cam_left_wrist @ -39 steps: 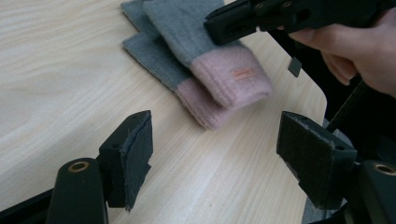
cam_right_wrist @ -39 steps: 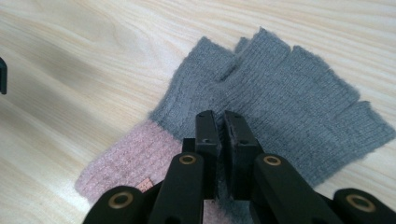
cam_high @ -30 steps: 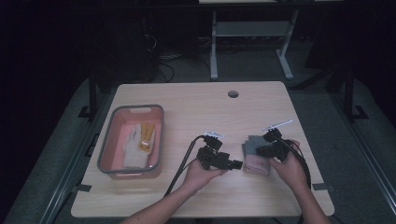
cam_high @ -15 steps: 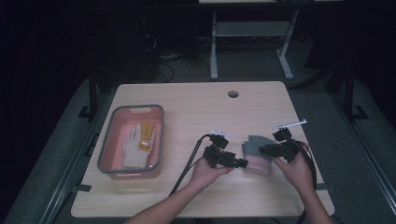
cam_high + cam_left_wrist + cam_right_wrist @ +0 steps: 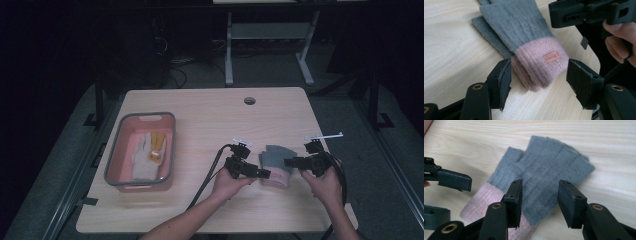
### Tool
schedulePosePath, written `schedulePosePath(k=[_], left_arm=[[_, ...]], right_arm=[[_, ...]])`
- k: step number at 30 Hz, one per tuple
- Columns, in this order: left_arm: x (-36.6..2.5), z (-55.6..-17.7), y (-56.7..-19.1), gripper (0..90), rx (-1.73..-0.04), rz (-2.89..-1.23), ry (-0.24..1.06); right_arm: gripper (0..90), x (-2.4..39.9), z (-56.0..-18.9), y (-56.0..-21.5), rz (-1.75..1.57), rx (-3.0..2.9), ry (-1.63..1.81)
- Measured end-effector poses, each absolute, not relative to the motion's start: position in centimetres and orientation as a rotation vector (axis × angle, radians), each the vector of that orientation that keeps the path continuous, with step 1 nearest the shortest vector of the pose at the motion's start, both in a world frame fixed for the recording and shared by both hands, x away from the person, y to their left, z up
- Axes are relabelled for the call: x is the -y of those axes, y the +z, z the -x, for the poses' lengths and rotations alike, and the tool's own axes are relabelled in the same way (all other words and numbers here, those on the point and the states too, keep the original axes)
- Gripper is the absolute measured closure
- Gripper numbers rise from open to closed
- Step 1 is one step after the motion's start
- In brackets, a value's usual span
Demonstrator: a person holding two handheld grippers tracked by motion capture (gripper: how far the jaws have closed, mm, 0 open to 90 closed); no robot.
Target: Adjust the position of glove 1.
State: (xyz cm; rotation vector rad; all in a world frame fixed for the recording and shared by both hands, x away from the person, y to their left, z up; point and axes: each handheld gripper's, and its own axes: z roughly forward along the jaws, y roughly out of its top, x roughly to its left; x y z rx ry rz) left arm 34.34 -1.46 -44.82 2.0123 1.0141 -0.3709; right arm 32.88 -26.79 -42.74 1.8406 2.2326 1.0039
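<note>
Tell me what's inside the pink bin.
The pink bin holds a pale grey glove and a yellow glove beside it. Anything beneath them is covered.

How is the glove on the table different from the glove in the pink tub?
The grey glove is grey with a pink cuff; the glove in the tub is pale with a yellow part. The grey glove lies on the bare table between both tools; the pale one sits inside the tub, away from them. Both lie flat.
</note>
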Motion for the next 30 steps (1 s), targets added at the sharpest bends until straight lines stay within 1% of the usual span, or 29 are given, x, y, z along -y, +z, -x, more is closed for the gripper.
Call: schedulePosePath(k=[9,24,30], left_arm=[[2.4,-34.6,-46.0,39.0,-1.052,-2.003,-0.424],[3.2,-34.6,-46.7,40.0,-1.070,-2.043,-0.407],[3.2,-34.6,-46.7,42.0,-1.079,-2.039,-0.405]], right_arm=[[52.1,27.6,-32.6,-43.9,-1.909,-2.212,1.049],[50.9,28.2,-32.7,-45.8,-1.987,-2.177,1.131],[51.7,28.4,-32.5,-46.4,-2.038,-2.148,1.185]])
